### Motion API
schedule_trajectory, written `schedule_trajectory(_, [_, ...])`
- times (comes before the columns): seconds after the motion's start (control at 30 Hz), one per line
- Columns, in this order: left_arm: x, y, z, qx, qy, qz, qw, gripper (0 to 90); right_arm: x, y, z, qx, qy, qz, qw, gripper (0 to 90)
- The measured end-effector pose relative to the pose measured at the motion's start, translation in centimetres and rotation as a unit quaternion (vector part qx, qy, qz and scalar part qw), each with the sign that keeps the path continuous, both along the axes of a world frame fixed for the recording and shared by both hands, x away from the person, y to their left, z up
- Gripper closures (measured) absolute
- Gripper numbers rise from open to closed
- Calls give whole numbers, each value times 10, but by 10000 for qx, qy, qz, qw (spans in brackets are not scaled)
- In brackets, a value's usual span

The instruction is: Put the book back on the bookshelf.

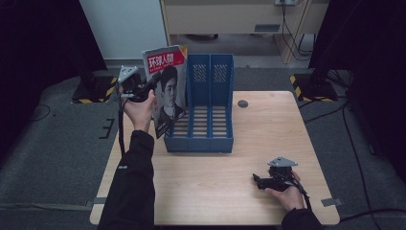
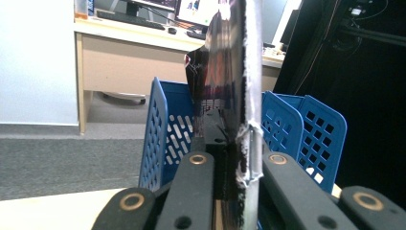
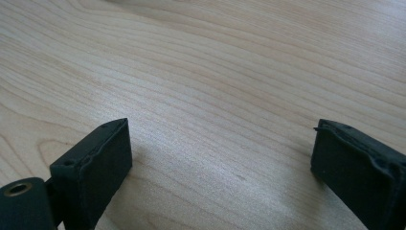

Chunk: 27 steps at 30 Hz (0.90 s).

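A magazine with a red title band and a portrait on its cover stands upright in the air at the left end of a blue file rack. My left gripper is shut on the magazine's left edge. In the left gripper view the magazine runs edge-on between the jaws of the left gripper, with the rack behind it. My right gripper rests low over the wooden table at the front right. In the right gripper view the right gripper stands open over bare wood.
The rack has two slots with perforated walls and sits mid-table toward the back. A small dark round grommet is set in the table right of the rack. Black stands with striped bases flank the table on grey carpet.
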State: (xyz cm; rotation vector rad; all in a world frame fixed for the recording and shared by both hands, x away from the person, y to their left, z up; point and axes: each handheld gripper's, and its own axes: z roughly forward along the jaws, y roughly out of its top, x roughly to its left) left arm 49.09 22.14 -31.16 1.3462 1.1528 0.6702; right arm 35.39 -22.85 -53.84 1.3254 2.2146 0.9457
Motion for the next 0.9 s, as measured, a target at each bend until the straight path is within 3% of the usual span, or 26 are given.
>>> schedule_trajectory(0.4, [13, -10, -11, -22, -191, 9, 9998, 864, 0, 0, 0, -1, 0, 5, 10000, 71])
schedule_trajectory(0.7, [10, -3, -33, -132, -295, 30, 9995, 863, 0, 0, 0, -2, 2, 9, 10000, 70])
schedule_trajectory(0.9, [8, -3, -43, -42, -330, -37, 9994, 862, 0, 0, 0, -1, 2, 9, 10000, 69])
